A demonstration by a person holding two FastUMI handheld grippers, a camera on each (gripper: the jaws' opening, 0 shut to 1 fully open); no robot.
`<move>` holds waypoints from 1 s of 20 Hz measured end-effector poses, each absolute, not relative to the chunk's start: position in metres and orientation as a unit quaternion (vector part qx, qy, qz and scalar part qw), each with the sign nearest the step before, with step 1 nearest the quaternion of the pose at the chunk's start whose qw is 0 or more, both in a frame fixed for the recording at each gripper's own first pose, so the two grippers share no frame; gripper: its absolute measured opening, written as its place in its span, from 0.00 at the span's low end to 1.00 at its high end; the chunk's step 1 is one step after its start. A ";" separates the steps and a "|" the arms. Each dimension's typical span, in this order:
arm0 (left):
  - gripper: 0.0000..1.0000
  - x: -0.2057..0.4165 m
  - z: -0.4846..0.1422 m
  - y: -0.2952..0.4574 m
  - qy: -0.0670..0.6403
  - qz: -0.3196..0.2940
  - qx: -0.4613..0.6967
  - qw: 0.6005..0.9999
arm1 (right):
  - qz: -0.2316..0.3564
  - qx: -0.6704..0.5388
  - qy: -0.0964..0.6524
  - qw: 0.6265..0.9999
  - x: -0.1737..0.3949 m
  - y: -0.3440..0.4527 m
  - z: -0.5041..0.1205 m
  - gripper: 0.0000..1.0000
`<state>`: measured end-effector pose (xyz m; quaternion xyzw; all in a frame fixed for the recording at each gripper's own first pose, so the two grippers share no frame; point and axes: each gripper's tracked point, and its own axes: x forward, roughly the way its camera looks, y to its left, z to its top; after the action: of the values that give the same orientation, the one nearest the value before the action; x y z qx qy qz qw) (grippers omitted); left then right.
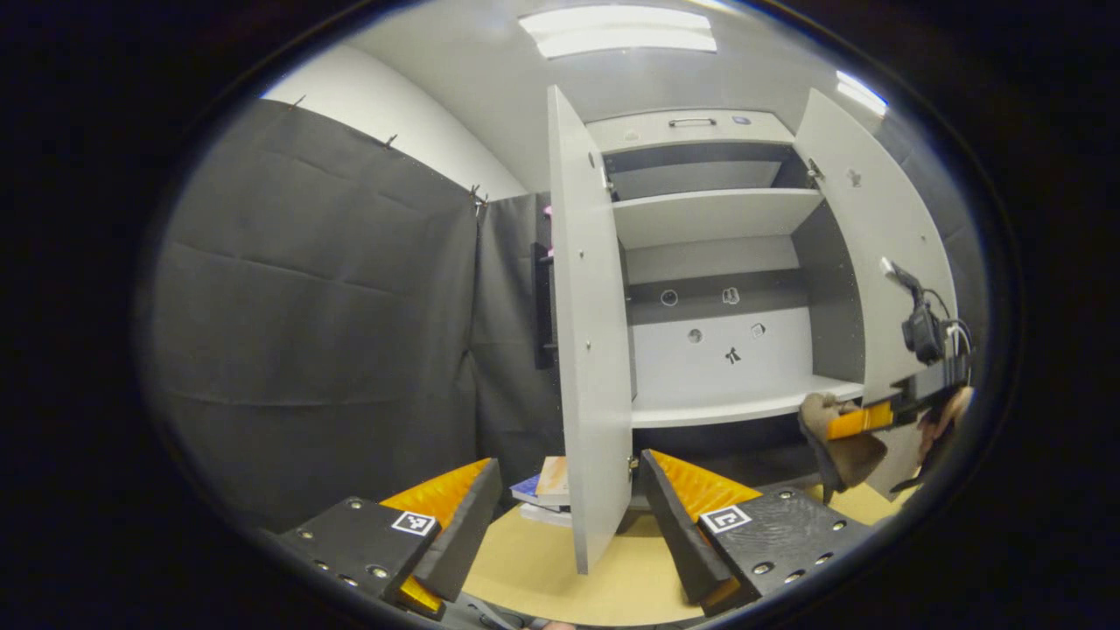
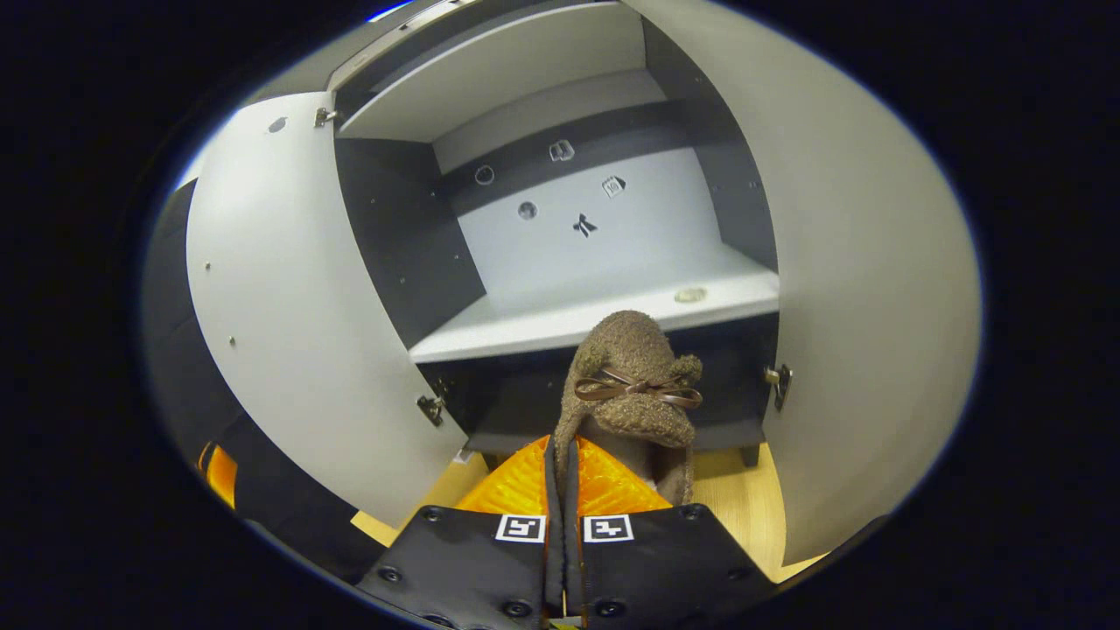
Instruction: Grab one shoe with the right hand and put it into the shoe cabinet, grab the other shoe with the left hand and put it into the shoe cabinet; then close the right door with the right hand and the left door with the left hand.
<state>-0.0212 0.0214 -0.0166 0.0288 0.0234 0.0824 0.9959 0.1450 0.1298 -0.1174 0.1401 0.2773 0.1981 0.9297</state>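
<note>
Right gripper: in the right gripper view the right gripper (image 2: 562, 455) is seen pressed together on the edge of a fuzzy brown shoe (image 2: 632, 385), both fingers (image 2: 525, 481) closed against the collar with no gap left between them
Shoe: held upright ahead of the fingers, toe uppermost, a thin brown bow (image 2: 637, 388) tied across its front; it is carried in the air in front of the shoe cabinet (image 2: 560, 254), level with the front edge of the lower shelf (image 2: 595, 311), not yet set on it
Shoe seen from the other side: in the left gripper view the same shoe (image 1: 840, 446) is seen hanging from the right gripper (image 1: 862, 420) at the far right, just beside the end of the lower shelf (image 1: 735, 407) and in front of the right door (image 1: 875, 245)
Left gripper: the left gripper (image 1: 569, 512) is spread wide apart with nothing between its fingers (image 1: 446, 503); the edge of the left door (image 1: 591, 350) stands beyond the gap, well apart from both fingers
Doors: both doors are swung open; in the right gripper view the left door (image 2: 289, 306) and the right door (image 2: 866, 262) flank the shoe
Cabinet interior: an upper shelf (image 1: 709, 214) and the lower shelf are seen, with small marks on the back panel (image 2: 577, 214)
Floor: a few books (image 1: 547, 494) are stacked on the light wooden floor (image 1: 542, 569) behind the left door
</note>
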 end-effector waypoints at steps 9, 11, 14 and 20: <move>0.85 -0.018 -0.018 0.019 0.023 0.077 0.028 0.996 | 0.183 0.111 0.227 0.950 0.238 0.130 -0.076 0.02; 0.85 -0.019 -0.020 0.019 0.025 0.079 0.030 0.996 | 0.176 0.101 0.224 0.953 0.262 0.130 -0.074 0.02; 0.85 -0.019 -0.021 0.021 0.029 0.087 0.034 0.995 | 0.167 0.086 0.226 0.956 0.295 0.133 -0.073 0.02; 0.86 -0.020 -0.022 0.026 0.032 0.108 0.038 0.993 | 0.151 0.047 0.243 0.957 0.353 0.145 -0.080 0.02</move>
<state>-0.0200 0.0255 -0.0222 0.0380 0.0318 0.1077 0.9929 0.3526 0.1446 -0.0797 0.0471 0.2433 0.1511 0.9570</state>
